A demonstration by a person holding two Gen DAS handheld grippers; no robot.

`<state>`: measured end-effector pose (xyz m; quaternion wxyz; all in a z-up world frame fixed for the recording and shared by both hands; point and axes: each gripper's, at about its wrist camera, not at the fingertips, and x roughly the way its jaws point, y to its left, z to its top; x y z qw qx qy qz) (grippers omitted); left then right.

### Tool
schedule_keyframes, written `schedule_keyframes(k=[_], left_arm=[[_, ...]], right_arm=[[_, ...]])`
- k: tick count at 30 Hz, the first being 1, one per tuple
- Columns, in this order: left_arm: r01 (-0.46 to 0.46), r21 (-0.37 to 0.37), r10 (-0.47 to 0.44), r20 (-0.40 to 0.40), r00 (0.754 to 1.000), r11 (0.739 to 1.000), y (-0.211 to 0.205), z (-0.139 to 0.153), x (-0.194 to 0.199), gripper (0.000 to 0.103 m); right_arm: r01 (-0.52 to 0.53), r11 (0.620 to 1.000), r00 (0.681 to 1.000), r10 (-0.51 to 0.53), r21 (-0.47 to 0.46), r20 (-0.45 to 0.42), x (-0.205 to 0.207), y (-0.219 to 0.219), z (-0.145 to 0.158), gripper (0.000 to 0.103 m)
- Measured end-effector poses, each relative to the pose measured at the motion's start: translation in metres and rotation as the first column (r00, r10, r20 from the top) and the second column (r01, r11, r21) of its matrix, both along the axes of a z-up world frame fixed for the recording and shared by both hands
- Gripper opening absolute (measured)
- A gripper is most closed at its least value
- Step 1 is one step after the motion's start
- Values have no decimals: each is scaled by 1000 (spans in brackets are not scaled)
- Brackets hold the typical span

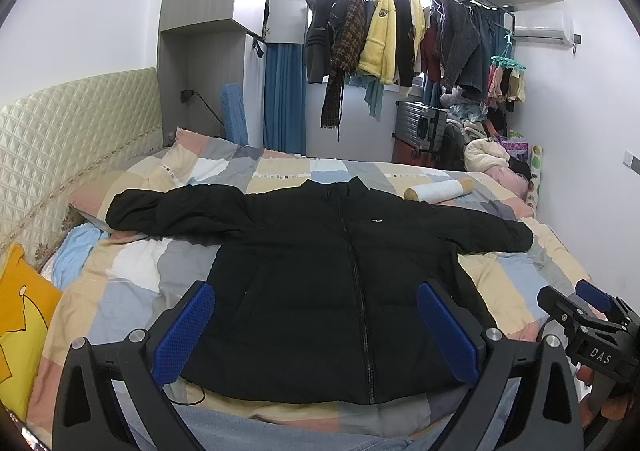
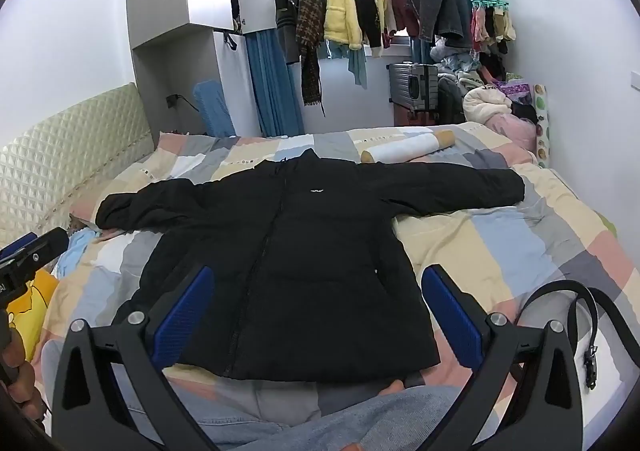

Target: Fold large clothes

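Black padded fabric is filling the space ahead of both sets of jaws: the jacket (image 1: 320, 283) is lying front-up and zipped on the patchwork quilt (image 1: 132, 275), sleeves stretched out to either side, a small white chest logo showing but too small to read. Left of the left jaws, a yellow cushion (image 1: 20, 315) with a line drawing is sitting against the quilted cream headboard (image 1: 60, 139). The left gripper (image 1: 316, 327) is hovering over the jacket's hem with its jaws spread wide and nothing between them, their blue dimpled pads (image 1: 184, 331) facing each other. Beyond the collar, a cardboard-cored roll of white material (image 1: 438, 189) is lying on the quilt. To the right of the left jaws the right gripper (image 2: 316, 315) is showing the letters "DAS" on its black body; its own jaws are also standing wide apart and holding nothing, above the jacket's lower edge. Right of them a black strap (image 2: 560, 291) is looping over the quilt
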<state>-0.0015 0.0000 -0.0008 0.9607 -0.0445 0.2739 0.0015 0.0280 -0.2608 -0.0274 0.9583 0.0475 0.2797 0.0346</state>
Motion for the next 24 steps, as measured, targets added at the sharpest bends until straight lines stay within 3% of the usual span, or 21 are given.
schedule_keyframes(k=[24], left_arm=[[11, -4, -11, -15, 1000, 1000, -3, -3, -1, 102]], right_arm=[[10, 1000, 1000, -10, -7, -8, 1, -4, -6, 103]])
